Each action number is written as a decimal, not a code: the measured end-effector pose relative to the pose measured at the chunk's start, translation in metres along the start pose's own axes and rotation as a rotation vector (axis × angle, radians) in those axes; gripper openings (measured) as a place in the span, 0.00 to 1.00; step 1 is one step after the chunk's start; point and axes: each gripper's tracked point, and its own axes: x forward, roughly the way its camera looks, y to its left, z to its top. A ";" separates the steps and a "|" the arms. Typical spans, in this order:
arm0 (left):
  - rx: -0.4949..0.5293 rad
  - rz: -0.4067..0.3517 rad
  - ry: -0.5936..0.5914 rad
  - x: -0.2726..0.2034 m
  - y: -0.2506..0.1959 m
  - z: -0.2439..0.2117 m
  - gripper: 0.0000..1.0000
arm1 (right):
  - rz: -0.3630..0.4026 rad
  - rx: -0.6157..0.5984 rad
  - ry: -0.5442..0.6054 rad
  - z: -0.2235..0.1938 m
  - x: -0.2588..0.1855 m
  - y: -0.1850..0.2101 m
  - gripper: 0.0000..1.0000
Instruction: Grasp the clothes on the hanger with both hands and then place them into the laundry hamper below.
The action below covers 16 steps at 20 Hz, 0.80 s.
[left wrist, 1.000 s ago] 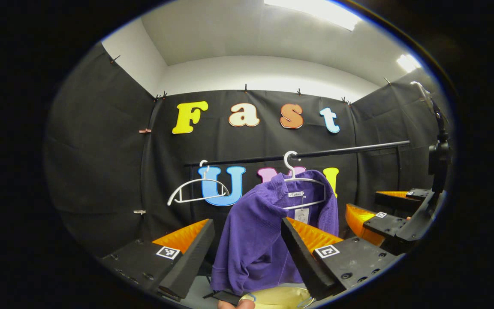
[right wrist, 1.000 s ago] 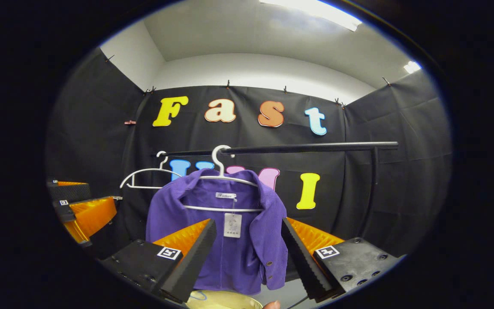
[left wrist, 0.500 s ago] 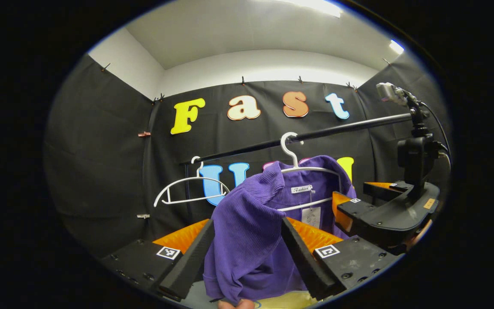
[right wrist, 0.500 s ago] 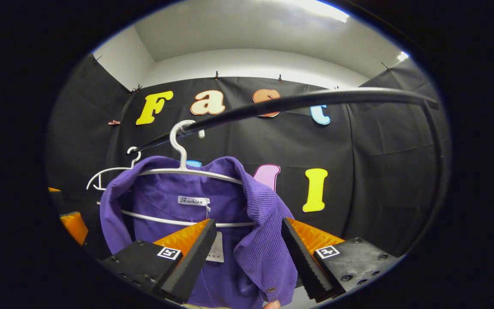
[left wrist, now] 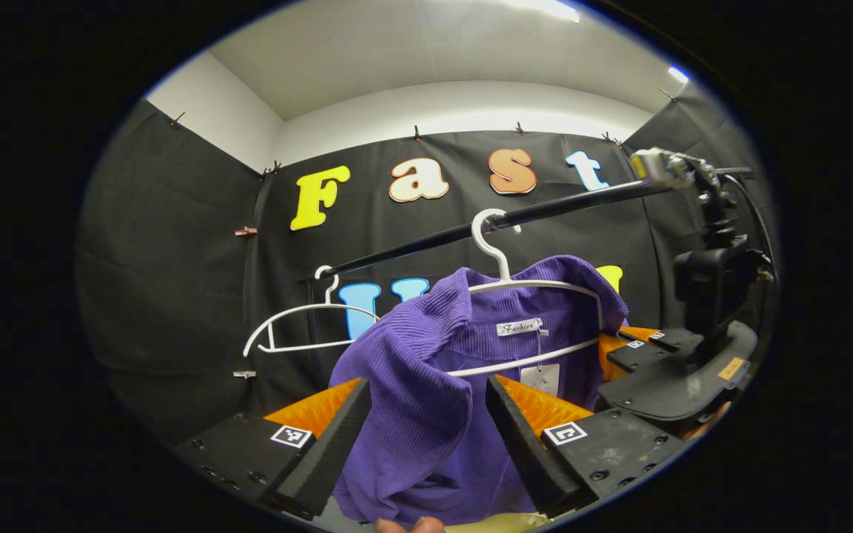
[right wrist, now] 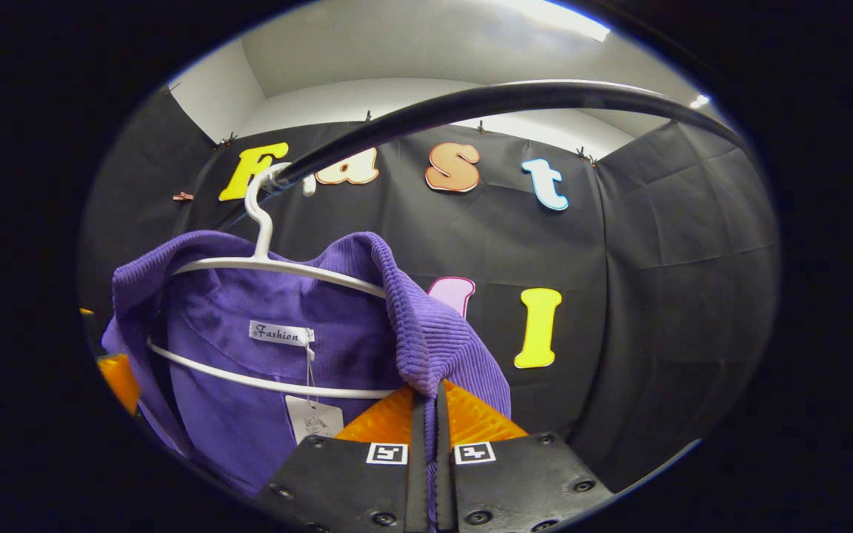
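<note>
A purple corduroy jacket (left wrist: 412, 400) hangs on a white hanger (left wrist: 523, 285) hooked over a black rail (left wrist: 545, 211). In the left gripper view my left gripper (left wrist: 426, 437) stands open, its fingers on either side of the jacket's shoulder fold. In the right gripper view my right gripper (right wrist: 426, 422) is shut on the jacket (right wrist: 426, 348) at its other shoulder edge, with cloth pinched between both fingers. That right gripper (left wrist: 663, 370) also appears at the far right of the left gripper view. A sliver of the pale yellow hamper (left wrist: 500, 524) peeks out below the jacket.
A second, bare white hanger (left wrist: 300, 326) hangs on the rail to the left of the jacket. The rail (right wrist: 486, 107) arcs close overhead in the right gripper view. A fingertip (left wrist: 408, 525) of the person's hand shows at the bottom edge.
The right gripper moved in and closed on the jacket's shoulder edge. The left gripper pushed forward, so the jacket's other shoulder now sits deeper between its open fingers.
</note>
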 end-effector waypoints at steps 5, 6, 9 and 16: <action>0.046 0.037 -0.009 0.033 0.000 -0.007 0.98 | 0.089 0.017 0.009 0.001 -0.003 0.004 0.08; 0.047 0.044 -0.019 0.037 0.001 -0.005 0.98 | 0.097 0.026 0.015 0.002 -0.004 0.004 0.08; 0.075 0.075 -0.033 0.050 0.012 -0.005 0.65 | 0.094 0.060 0.003 0.008 -0.007 -0.004 0.08; 0.045 0.032 0.043 0.067 0.025 -0.027 0.12 | 0.125 0.051 0.003 0.007 -0.005 0.000 0.08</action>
